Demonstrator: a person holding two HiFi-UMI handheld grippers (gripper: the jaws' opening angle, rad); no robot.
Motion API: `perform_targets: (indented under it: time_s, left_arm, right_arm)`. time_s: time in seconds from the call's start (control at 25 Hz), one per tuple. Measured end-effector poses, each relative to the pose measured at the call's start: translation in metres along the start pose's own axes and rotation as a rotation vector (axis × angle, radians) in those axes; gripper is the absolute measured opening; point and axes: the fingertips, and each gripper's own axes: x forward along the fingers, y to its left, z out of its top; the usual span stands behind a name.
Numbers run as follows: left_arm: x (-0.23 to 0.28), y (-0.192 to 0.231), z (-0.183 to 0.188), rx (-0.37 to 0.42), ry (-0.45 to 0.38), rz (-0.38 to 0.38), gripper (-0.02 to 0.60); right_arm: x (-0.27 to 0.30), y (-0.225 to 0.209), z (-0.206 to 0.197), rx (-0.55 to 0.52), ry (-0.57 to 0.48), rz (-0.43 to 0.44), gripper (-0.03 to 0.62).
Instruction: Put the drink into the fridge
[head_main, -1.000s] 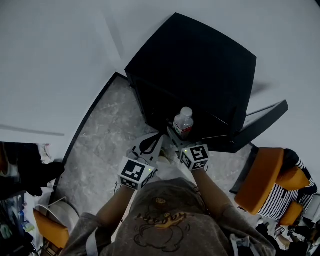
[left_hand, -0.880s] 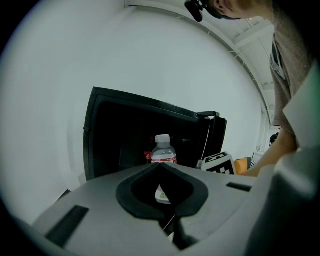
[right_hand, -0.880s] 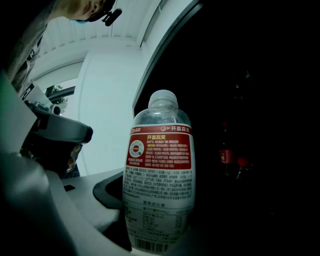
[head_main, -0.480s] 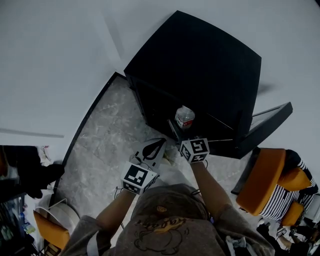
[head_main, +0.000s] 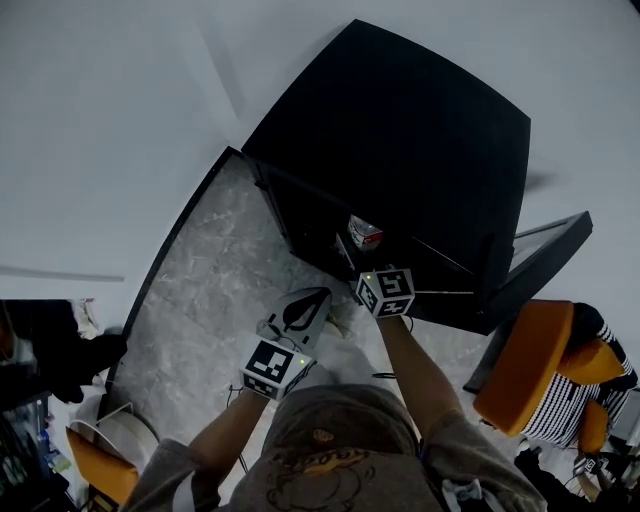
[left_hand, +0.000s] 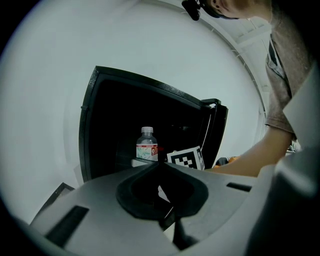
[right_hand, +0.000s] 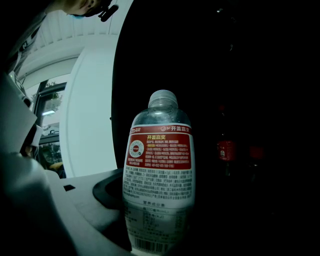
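Note:
The drink is a clear bottle (right_hand: 159, 170) with a red and white label and a white cap. My right gripper (right_hand: 157, 217) is shut on its lower body and holds it upright. In the head view the bottle (head_main: 365, 232) is just inside the black fridge (head_main: 400, 140), with the right gripper (head_main: 372, 262) behind it. The fridge door (head_main: 540, 262) stands open to the right. My left gripper (head_main: 308, 300) hangs back from the fridge, shut and holding nothing. From the left gripper view the bottle (left_hand: 147, 146) stands at the dark opening, beside the right gripper's marker cube (left_hand: 186, 157).
Dark bottles with red labels (right_hand: 226, 150) stand deeper inside the fridge. An orange chair (head_main: 520, 360) and a seated person in striped clothes (head_main: 572, 395) are at the right. The fridge stands on a grey marble floor (head_main: 210, 290) against white walls.
My right gripper has carried the bottle forward, from in front of the fridge into its opening. The left gripper has stayed back, drifting slightly.

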Motion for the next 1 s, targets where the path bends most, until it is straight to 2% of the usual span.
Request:
perform_targets:
  time_s: [0.44,1.0]
  left_arm:
    - [0.007,0.008,-0.016,-0.005,0.012,0.001,0.005]
    - [0.009,0.006,-0.033,-0.007,0.039,-0.02,0.005]
  right_arm:
    - [0.023,-0.016,-0.016,-0.01,-0.014,-0.014,0.319]
    - [0.049,-0.031,-0.023,0.007,-0.087,-0.05,0.319]
